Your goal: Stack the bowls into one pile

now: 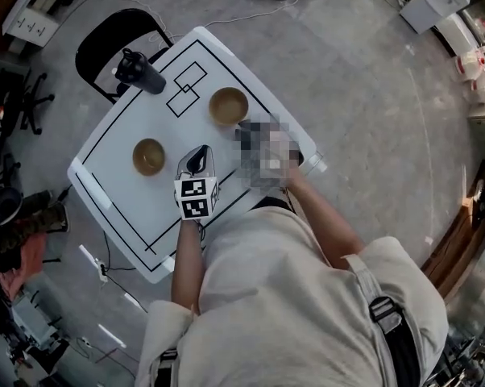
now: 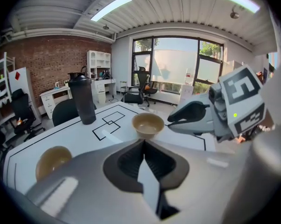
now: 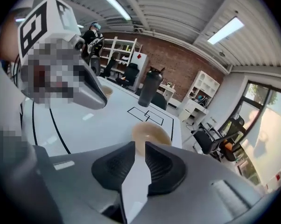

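Observation:
Two tan bowls stand apart on the white table (image 1: 118, 127). One bowl (image 1: 228, 106) is toward the far right, the other bowl (image 1: 149, 156) at the near left. My right gripper (image 1: 244, 129) hovers just short of the right bowl (image 3: 151, 134), which sits beyond its fingertips; the jaws are open with nothing between them. My left gripper (image 1: 196, 158) is shut and empty, beside the left bowl (image 2: 52, 160). From the left gripper view the right bowl (image 2: 148, 124) lies straight ahead, with the right gripper (image 2: 187, 115) next to it.
A dark lidded bottle (image 1: 139, 71) stands at the table's far left corner, beside black squares drawn on the top (image 1: 186, 89). A black chair (image 1: 113, 35) sits behind that corner. Desks, shelves and office chairs ring the room.

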Demonstrator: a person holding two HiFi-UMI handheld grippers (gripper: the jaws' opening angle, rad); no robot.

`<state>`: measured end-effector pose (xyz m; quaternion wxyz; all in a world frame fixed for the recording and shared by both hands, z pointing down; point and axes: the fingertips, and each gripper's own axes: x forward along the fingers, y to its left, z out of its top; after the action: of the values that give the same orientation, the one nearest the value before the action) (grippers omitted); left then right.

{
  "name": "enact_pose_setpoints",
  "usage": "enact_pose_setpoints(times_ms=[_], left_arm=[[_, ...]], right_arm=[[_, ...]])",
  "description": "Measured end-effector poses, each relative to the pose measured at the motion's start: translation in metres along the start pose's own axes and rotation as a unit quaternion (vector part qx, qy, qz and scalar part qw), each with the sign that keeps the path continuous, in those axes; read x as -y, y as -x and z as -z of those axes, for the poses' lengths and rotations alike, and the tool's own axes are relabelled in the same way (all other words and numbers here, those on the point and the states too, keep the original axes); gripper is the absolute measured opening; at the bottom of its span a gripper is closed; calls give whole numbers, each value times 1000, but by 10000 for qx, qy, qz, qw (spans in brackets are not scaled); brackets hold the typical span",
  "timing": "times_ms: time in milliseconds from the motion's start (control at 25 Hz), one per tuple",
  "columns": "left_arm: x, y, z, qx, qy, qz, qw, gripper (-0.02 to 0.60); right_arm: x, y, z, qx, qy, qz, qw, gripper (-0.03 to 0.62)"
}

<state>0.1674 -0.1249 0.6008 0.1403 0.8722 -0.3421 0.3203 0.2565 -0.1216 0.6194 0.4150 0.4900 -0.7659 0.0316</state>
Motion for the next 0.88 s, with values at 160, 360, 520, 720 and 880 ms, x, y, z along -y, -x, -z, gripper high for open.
enact_pose_setpoints(times_ms=[160,360,520,720,880], left_arm=[[0,2,4,-82,44,-85,9999,3],[-2,4,4,-109,10,-144,9998,3],[-10,7,6,-149,34,-227,9996,3],[-24,11,12,-170,141,-322,9992,3],[-33,17,18,-152,253,-382,9988,3]], right_arm=[[-3,-12,5,-243,622,-99,9977,91],[-9,-26,9,-521,1480,-118,9875,98],[-15,-37,11,-662,1851,-126,9804,123],[-19,-50,9,-855,2059,-79,9748,118],[-20,-56,12,-1006,2220,-11,9698,88]])
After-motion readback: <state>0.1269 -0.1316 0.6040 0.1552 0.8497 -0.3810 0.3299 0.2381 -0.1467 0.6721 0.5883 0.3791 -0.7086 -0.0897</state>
